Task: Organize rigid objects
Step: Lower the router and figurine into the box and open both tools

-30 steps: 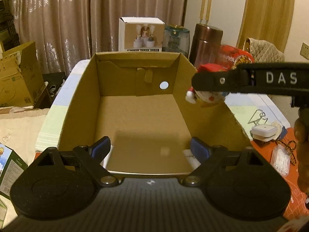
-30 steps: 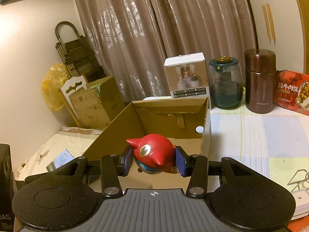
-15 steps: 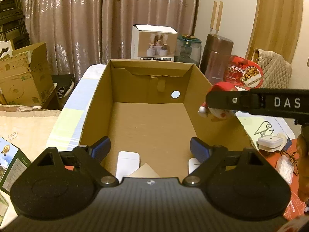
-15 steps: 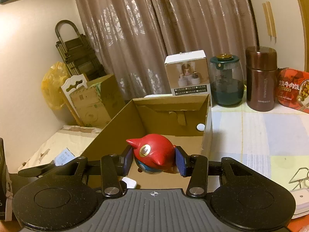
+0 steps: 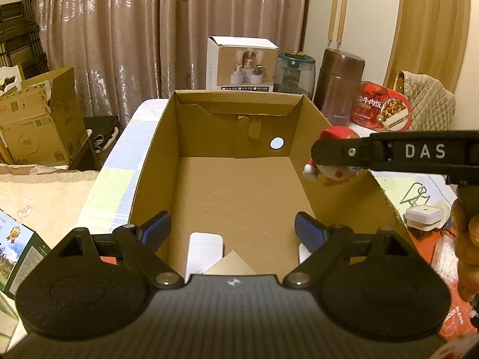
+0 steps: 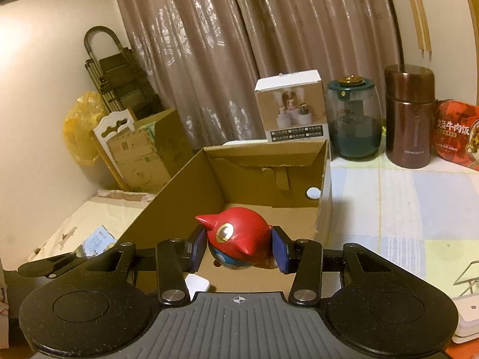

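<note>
A round red toy figure [image 6: 239, 240] with a blue and white underside sits clamped between the blue pads of my right gripper [image 6: 238, 251], which is shut on it over the near right edge of the open cardboard box [image 6: 185, 185]. From the left wrist view the same toy [image 5: 335, 152] hangs above the box's right wall [image 5: 344, 200], partly hidden by the right gripper's black arm. My left gripper [image 5: 232, 232] stands open above the box's near end, nothing between its fingers. A white flat item [image 5: 205, 251] lies on the box floor.
Behind the box stand a white product carton [image 5: 242, 64], a green-lidded jar [image 5: 295, 71], a brown flask [image 5: 339, 85] and a red food tub [image 5: 380, 109]. A white charger [image 5: 423, 214] and wire stand lie right of the box. More cardboard boxes [image 5: 36, 116] sit left.
The left wrist view has pulled back and risen, so the box's near floor with the white items shows. The right gripper and toy have shifted only slightly.
</note>
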`<state>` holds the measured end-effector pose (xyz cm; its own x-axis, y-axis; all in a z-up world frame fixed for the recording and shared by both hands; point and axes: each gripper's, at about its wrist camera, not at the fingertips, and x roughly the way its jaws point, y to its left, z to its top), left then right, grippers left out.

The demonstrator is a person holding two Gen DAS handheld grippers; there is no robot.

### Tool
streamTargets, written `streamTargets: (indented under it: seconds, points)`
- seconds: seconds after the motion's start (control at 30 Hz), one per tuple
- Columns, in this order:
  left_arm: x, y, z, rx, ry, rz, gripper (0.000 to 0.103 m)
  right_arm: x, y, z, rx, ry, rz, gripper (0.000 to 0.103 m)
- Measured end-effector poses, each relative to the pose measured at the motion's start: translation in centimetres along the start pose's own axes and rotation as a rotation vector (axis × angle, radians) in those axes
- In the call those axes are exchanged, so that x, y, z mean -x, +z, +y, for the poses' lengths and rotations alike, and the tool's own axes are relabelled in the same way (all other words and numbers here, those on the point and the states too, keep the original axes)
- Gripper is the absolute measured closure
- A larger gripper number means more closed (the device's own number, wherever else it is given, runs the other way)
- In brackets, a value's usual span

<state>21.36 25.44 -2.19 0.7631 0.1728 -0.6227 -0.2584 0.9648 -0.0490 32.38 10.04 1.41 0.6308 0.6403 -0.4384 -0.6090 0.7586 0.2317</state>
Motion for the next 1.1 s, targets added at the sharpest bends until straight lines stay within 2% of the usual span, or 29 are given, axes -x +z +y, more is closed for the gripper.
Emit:
streamTargets:
  seconds: [0.17,0.23,0.43,0.87,1.1]
  points:
    - [0.0,0.0,0.1,0.001,0.005,-0.001,0.016,-0.3,0.2,-0.2,-0.020,0.047,-0.011,0.060]
    - [0.0,0.0,0.1,0.001,0.007,0.000,0.016,-0.1,0.4,-0.3,-0.034,0.058,-0.025,0.056]
    - [0.0,0.0,0.2,0.005,0.009,-0.003,0.016,0.6,0.8,-0.5,-0.050,0.036,-0.052,0.052]
    - [0.0,0.0,0.0,0.001,0.004,-0.004,0.016,1.2,1.0,-0.5,-0.037,0.016,-0.064,0.050]
    - [0.6,-0.1,0.0,0.017,-0.001,-0.027,0.016,3.4,0.4,-0.1,0.043,-0.060,-0.114,0.050]
